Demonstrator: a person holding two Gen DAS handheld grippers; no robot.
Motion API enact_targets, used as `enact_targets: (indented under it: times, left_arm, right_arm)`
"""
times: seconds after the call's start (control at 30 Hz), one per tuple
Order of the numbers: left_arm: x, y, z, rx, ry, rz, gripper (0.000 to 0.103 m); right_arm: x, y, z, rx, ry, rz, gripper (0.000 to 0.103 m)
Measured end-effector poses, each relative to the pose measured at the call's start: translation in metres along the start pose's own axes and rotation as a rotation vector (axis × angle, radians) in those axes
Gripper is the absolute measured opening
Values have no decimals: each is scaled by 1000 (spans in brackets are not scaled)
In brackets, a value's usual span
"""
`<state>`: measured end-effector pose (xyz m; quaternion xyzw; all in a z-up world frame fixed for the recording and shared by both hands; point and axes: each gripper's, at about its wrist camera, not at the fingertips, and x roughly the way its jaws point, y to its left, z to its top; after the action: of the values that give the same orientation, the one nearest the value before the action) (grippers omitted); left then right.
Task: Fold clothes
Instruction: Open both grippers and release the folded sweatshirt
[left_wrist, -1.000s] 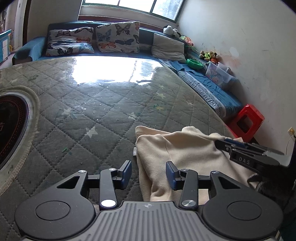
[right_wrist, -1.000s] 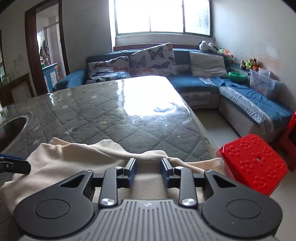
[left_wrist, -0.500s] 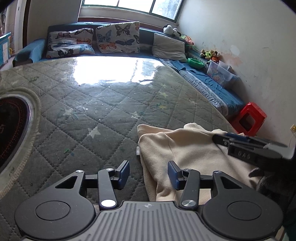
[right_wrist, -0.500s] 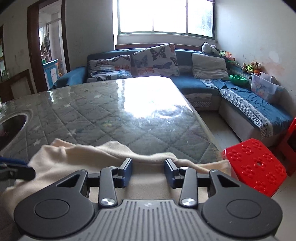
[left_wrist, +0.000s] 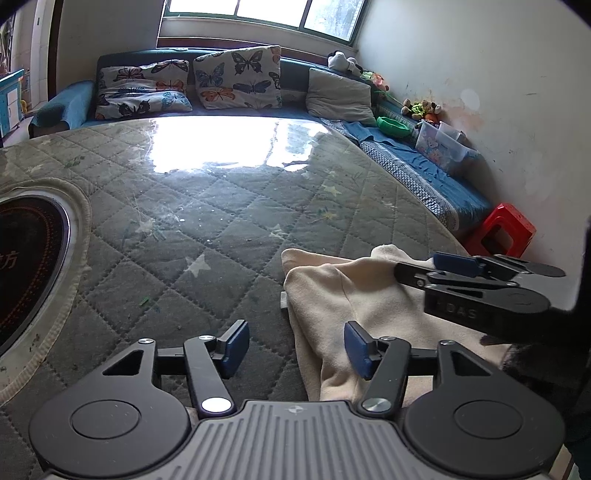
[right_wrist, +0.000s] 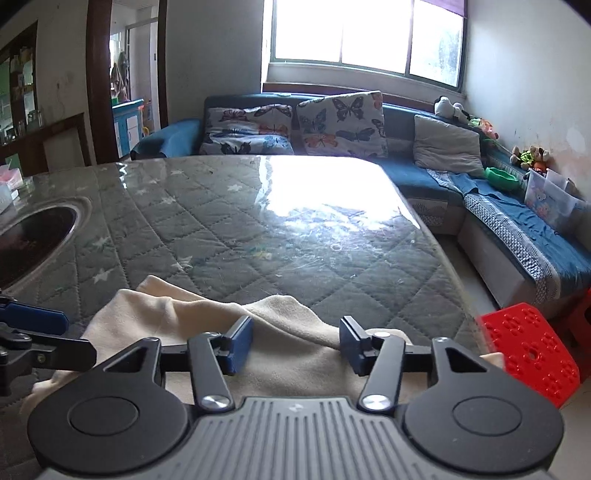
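A cream garment (left_wrist: 373, 314) lies folded near the front right corner of the quilted grey table (left_wrist: 221, 229). My left gripper (left_wrist: 295, 347) hovers over the garment's left edge with its jaws opening; the cloth lies below them and the pads do not press it. In the right wrist view the same cream garment (right_wrist: 207, 321) spreads under my right gripper (right_wrist: 295, 341), whose jaws are also opening, with nothing pinched. The right gripper (left_wrist: 439, 267) shows side-on at the right of the left wrist view. The left gripper's blue fingertip (right_wrist: 33, 319) juts in at the left edge.
A round dark hob (left_wrist: 22, 266) is set into the table at the left. A blue corner sofa (right_wrist: 424, 173) with butterfly cushions runs behind and along the right wall. A red plastic stool (right_wrist: 528, 347) stands off the table's right edge.
Both grippers' jaws have spread wider. The right gripper has shifted sideways over the garment, and its view has rolled slightly. The left gripper has stayed where it was.
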<state>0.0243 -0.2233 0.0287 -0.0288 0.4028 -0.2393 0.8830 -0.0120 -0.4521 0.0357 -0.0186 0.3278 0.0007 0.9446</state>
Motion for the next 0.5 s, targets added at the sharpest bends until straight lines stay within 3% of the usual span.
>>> enact_targets:
  times: [0.17,0.5]
  left_arm:
    - [-10,-3,-8,9,-13,6,74]
    - [-39,-14,-33,43,-69,2,96]
  right_arm:
    - [-25,2,-11,8,-23,-1,73]
    - [-78,13,-38,21,-95,-45,95]
